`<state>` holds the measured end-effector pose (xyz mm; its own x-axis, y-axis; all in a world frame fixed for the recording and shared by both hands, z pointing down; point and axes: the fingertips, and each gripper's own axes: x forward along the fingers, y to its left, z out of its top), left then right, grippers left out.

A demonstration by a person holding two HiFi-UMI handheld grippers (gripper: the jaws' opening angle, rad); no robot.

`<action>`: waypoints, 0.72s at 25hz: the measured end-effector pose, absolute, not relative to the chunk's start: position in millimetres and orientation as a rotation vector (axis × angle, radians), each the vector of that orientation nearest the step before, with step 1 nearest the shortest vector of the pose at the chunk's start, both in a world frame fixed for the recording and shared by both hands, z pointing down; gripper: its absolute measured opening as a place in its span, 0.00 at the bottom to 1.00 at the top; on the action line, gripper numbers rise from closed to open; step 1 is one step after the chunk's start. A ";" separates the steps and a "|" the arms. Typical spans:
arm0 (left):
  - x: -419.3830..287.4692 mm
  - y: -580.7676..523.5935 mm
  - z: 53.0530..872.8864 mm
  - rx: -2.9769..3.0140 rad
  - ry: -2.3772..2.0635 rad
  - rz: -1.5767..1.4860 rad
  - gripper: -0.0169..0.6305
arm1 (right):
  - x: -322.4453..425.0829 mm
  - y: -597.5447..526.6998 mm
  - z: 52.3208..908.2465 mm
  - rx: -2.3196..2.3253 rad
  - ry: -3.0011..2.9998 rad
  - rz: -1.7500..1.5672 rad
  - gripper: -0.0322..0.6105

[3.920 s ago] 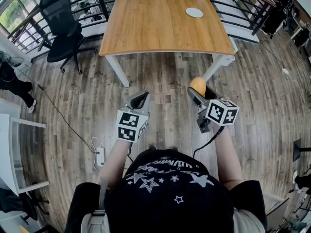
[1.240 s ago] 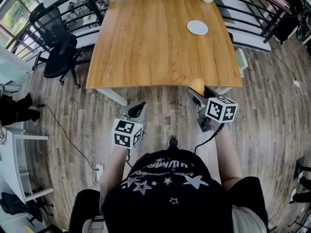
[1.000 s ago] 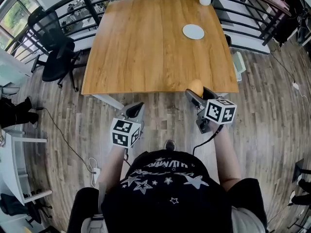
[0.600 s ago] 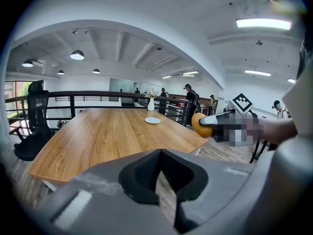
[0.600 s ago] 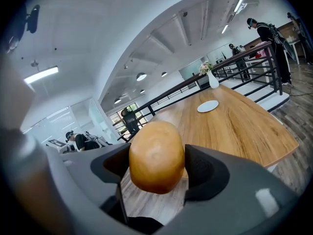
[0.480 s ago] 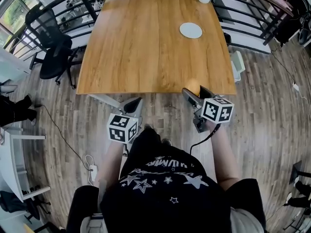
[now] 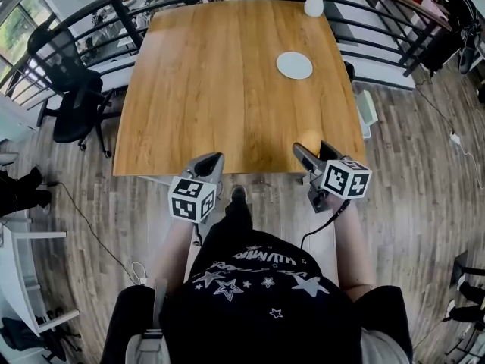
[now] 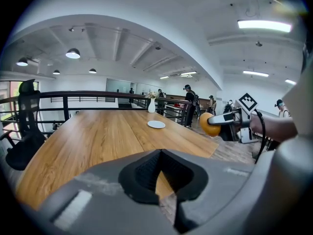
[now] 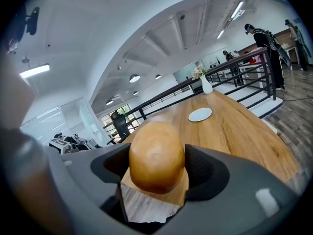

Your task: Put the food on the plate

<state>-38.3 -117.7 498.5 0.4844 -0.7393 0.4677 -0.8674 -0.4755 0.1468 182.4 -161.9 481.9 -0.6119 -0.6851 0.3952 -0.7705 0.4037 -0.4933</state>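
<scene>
A round golden-brown bun (image 9: 156,155) is clamped between the jaws of my right gripper (image 9: 157,166), which is shut on it. In the head view the bun (image 7: 309,139) and right gripper (image 7: 311,150) hang over the near right edge of the wooden table (image 7: 227,82). A small white plate (image 7: 295,65) lies far ahead on the table's right side, also visible as the plate (image 9: 200,114) beyond the bun. My left gripper (image 7: 210,162) hovers at the near edge, jaws together and empty; in its own view the left gripper (image 8: 160,153) sees the bun (image 8: 207,125) off to the right.
A white vase (image 7: 314,3) with flowers stands at the table's far edge behind the plate. A black railing (image 7: 114,10) runs behind the table. A black office chair (image 7: 72,89) stands at the left. People stand far off past the railing.
The table has drawn nearer as the person walked up to it; both grippers moved from over the floor to over its near edge. The bun stays gripped.
</scene>
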 end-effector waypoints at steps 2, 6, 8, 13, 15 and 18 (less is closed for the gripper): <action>-41.2 -141.4 499.0 2.382 -1.337 0.482 0.03 | 181.0 -184.1 482.0 1.331 -2.513 0.985 0.59; -51.7 -189.4 498.3 2.393 -1.325 0.477 0.03 | 169.0 -229.8 478.6 1.340 -2.509 0.977 0.59; -57.9 -212.8 495.2 2.397 -1.324 0.474 0.03 | 161.5 -252.2 473.6 1.345 -2.515 0.979 0.59; -66.5 -255.5 490.1 2.402 -1.303 0.460 0.03 | 160.7 -290.9 475.3 1.380 -2.485 0.993 0.59; -69.3 -270.8 484.6 2.408 -1.291 0.449 0.03 | 166.4 -305.7 474.3 1.414 -2.460 0.997 0.59; -71.3 -294.6 474.9 2.444 -1.290 0.459 0.03 | 176.6 -327.4 465.9 1.475 -2.441 0.996 0.59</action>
